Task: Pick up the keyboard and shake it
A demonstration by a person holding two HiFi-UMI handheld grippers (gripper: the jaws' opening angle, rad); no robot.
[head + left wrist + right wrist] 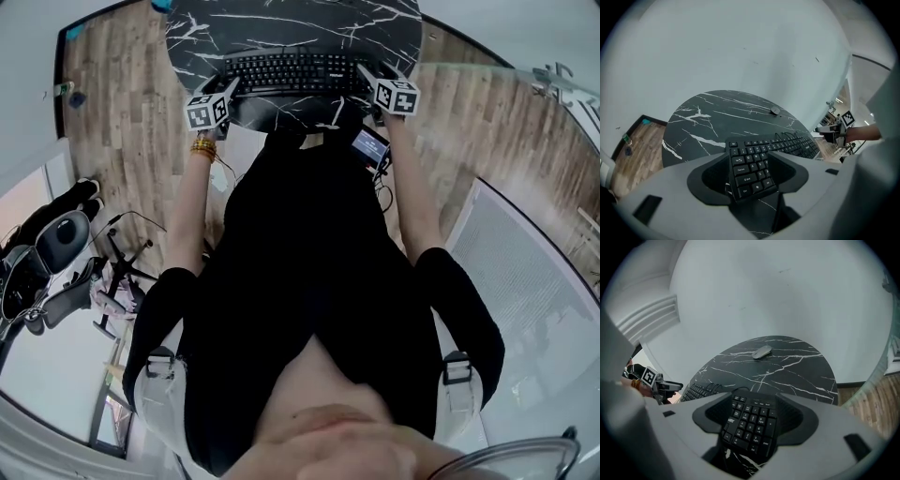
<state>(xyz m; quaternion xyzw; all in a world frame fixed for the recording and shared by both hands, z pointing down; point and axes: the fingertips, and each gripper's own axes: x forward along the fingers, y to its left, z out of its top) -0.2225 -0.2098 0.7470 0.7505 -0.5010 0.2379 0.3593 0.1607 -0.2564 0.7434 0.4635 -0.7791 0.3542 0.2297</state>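
A black keyboard (291,73) lies flat on the round black marble table (281,23). My left gripper (231,89) is at its left end and my right gripper (366,73) at its right end. In the left gripper view the keyboard's left end (752,169) sits between the wide jaws of the left gripper (749,174), with a gap on each side. In the right gripper view the number-pad end (750,423) lies likewise between the jaws of the right gripper (752,420), and the pads do not press on it. Both grippers are open.
A grey mouse (761,351) lies at the table's far side, near the white wall. A small lit screen (368,145) hangs below the table's near edge. An office chair (47,258) stands on the floor at the left, and wooden flooring (122,112) surrounds the table.
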